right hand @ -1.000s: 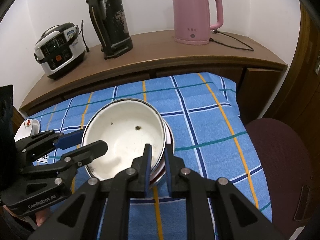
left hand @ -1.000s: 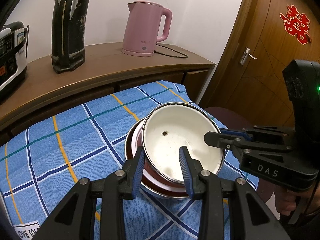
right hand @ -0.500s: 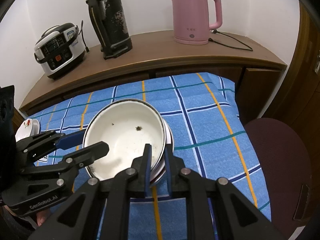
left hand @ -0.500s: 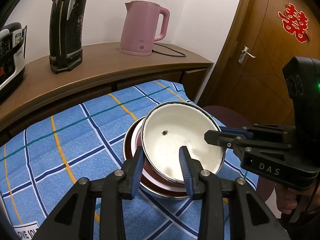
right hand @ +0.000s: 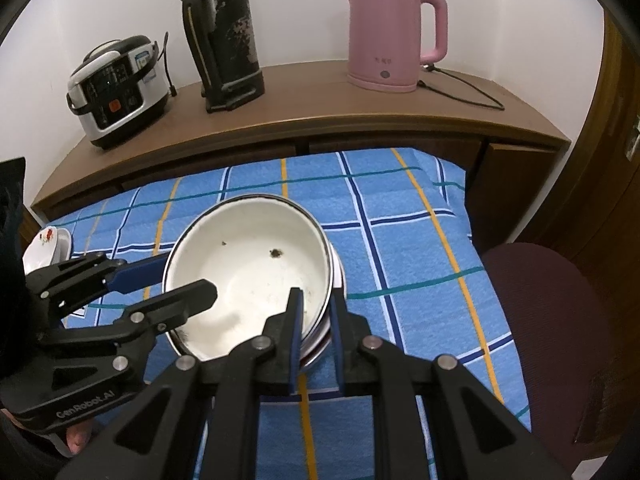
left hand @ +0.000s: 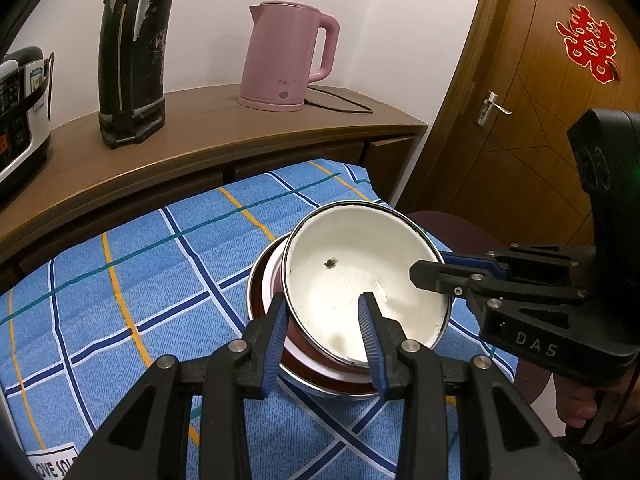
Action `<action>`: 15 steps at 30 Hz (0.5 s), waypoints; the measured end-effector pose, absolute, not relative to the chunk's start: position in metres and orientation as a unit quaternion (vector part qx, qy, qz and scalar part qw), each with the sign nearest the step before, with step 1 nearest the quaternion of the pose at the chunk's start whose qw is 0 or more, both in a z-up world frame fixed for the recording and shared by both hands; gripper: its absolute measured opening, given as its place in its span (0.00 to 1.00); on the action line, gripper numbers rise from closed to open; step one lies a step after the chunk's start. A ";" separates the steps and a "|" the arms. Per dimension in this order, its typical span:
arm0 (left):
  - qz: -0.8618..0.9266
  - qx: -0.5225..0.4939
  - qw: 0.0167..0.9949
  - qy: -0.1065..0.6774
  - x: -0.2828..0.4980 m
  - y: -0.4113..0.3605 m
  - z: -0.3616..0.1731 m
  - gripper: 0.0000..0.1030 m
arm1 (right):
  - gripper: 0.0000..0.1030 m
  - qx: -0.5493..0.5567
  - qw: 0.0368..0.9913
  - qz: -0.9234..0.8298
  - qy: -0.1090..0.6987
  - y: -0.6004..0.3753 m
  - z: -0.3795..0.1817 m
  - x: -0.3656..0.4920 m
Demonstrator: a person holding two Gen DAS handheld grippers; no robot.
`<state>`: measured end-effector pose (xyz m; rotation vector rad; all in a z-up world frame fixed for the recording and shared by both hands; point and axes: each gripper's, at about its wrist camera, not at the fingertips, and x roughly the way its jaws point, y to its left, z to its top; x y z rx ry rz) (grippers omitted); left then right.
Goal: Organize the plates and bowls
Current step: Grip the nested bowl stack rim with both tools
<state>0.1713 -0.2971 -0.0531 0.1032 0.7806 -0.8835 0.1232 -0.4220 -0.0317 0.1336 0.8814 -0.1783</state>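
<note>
The white enamel bowl (left hand: 360, 284) sits tilted on a stack of plates (left hand: 264, 292). The right gripper (right hand: 316, 312) is clamped on the bowl's near rim. The left gripper (left hand: 324, 312) straddles the opposite rim, fingers apart, not gripping. Best to lower the bowl level until it nests, then let go gently, since it looks likely to slide. The stack rests on a blue checked cloth (left hand: 120, 280) over the worktop; behind the bowl stands a wooden sideboard (right hand: 320, 92) with a pink kettle (right hand: 392, 32)
</note>
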 end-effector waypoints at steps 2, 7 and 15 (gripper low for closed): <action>-0.416 0.051 0.831 0.367 0.170 -0.297 -0.053 0.37 | 0.13 0.061 0.899 -0.088 0.425 -0.422 -0.032 0.123; -0.416 0.055 0.832 0.364 0.170 -0.298 -0.053 0.37 | 0.13 0.053 0.899 -0.093 0.425 -0.420 -0.032 0.123; -0.418 0.062 0.832 0.359 0.168 -0.300 -0.053 0.37 | 0.14 0.020 0.897 -0.114 0.426 -0.415 -0.034 0.126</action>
